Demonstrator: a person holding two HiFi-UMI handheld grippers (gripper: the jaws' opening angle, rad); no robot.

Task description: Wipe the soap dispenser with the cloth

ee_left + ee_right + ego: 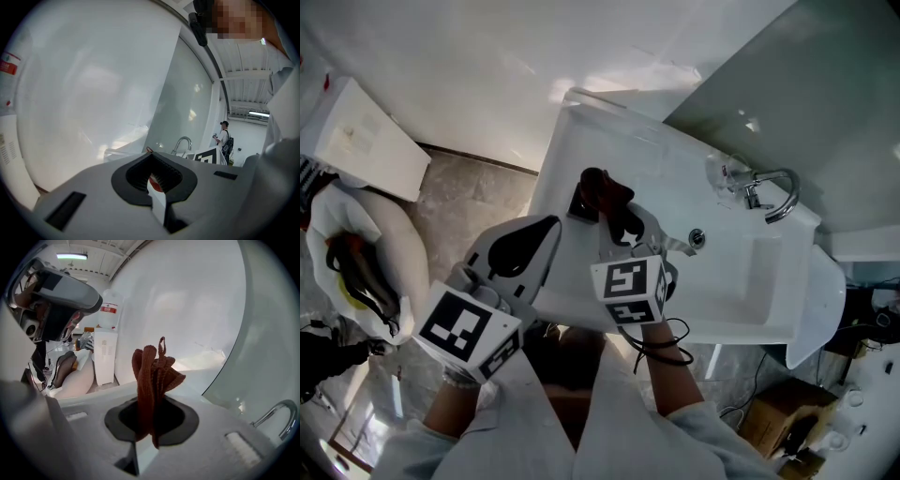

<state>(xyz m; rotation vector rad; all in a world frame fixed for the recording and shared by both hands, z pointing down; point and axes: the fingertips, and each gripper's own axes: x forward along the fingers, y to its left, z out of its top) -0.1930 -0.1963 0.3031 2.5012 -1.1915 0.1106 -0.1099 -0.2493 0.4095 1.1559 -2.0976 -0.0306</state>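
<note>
Right gripper (622,228) was clamped on the cloth (152,376), held over the left end of the sink (750,277), right by a dark block (578,202) (probably the soap dispenser, couldn't confirm). Wiping looked barely begun, with contact unclear. Left gripper (548,230) had its jaws together and empty. The faucet (773,192) was well apart, so there was room along the basin; the wall (487,75) was close behind the rim.

One white basin (741,281) has one chrome tap (773,192) on its far rim and one drain hole (697,238) in its bowl. One dark red cloth (607,192) is above the basin's left end. Two grippers are at the basin's near side: the left gripper (546,230) and the right gripper (619,225). One cardboard box (778,417) sits on the floor below the basin's right end.
</note>
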